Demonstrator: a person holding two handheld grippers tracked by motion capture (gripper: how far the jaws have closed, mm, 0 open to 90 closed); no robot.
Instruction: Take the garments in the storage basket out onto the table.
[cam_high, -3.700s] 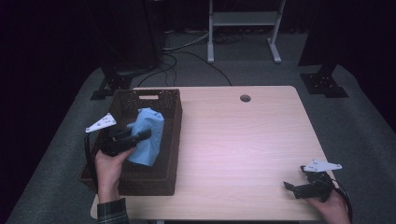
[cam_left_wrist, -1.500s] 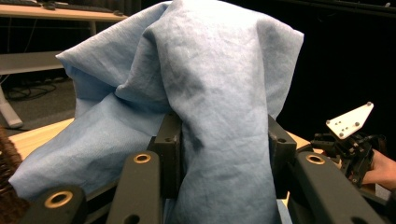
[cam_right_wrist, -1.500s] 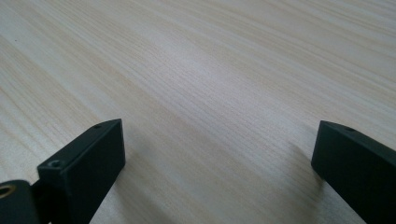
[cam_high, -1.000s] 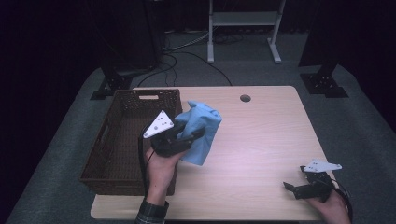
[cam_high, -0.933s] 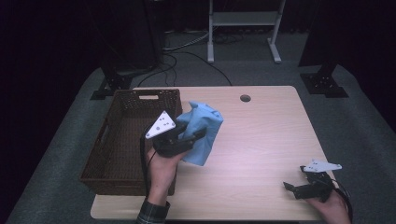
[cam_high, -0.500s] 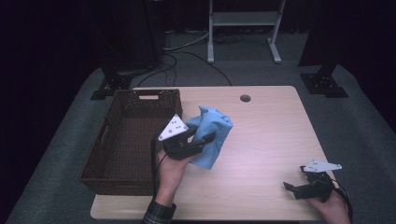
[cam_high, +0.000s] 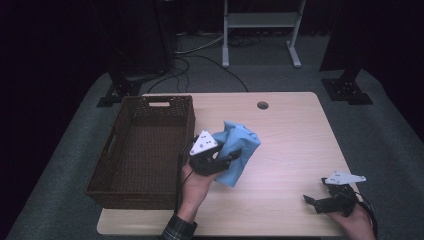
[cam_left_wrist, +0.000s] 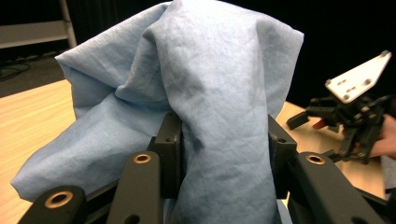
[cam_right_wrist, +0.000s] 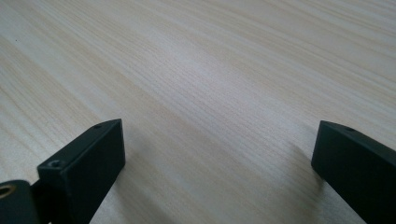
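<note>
High view: the left gripper (cam_high: 222, 161) holds a crumpled light-blue cloth (cam_high: 239, 150) over the pale wooden table (cam_high: 290, 130), just right of the dark brown woven basket (cam_high: 145, 145); the cloth hangs bunched because it is pinched at one fold. The right gripper (cam_high: 320, 201) rests near the table's front right corner, well apart, probably waiting.

Left gripper view: both jaws press into the cloth (cam_left_wrist: 219, 93) from either side, clamped on it.

Right gripper view: the jaws stand wide apart over bare wood (cam_right_wrist: 210, 93), holding nothing.
</note>
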